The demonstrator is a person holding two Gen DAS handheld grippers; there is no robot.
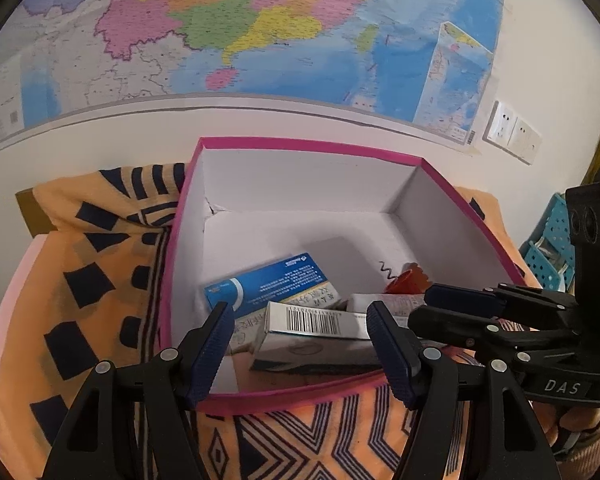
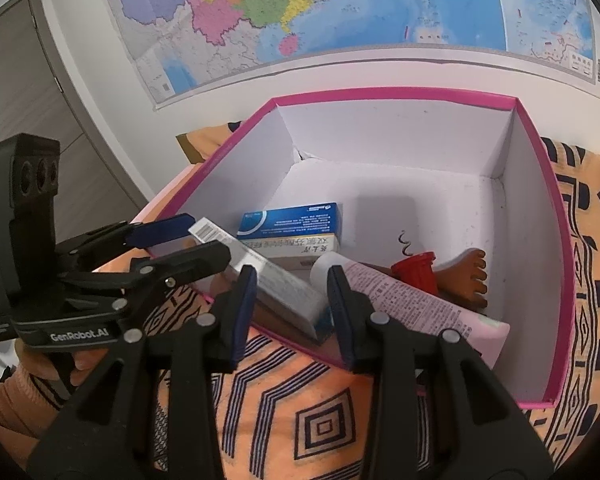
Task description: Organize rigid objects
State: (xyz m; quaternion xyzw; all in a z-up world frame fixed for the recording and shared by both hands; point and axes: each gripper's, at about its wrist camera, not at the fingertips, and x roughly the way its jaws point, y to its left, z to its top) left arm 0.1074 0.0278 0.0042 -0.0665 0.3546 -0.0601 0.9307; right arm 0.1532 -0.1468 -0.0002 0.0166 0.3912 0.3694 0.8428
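Left wrist view: left gripper (image 1: 300, 344) hovers at pink box (image 1: 284, 145) near rim, fingers apart, silver carton (image 1: 312, 320) between them, pads not pressing. Right gripper (image 2: 292, 300) fingers parted, nothing clasped; carton tip lies between them. Inside box: blue carton (image 2: 296, 224), pink tube (image 2: 412, 300), red-capped doll piece (image 2: 452, 276). Box sits on orange patterned cloth (image 2: 300, 420)

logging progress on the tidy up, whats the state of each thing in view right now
pink box: open, lidless
blue medicine carton: lying in box
silver carton: tilted, between left gripper jaws, grip unclear
pink tube: capped, lying in box
right gripper: empty, jaws parted
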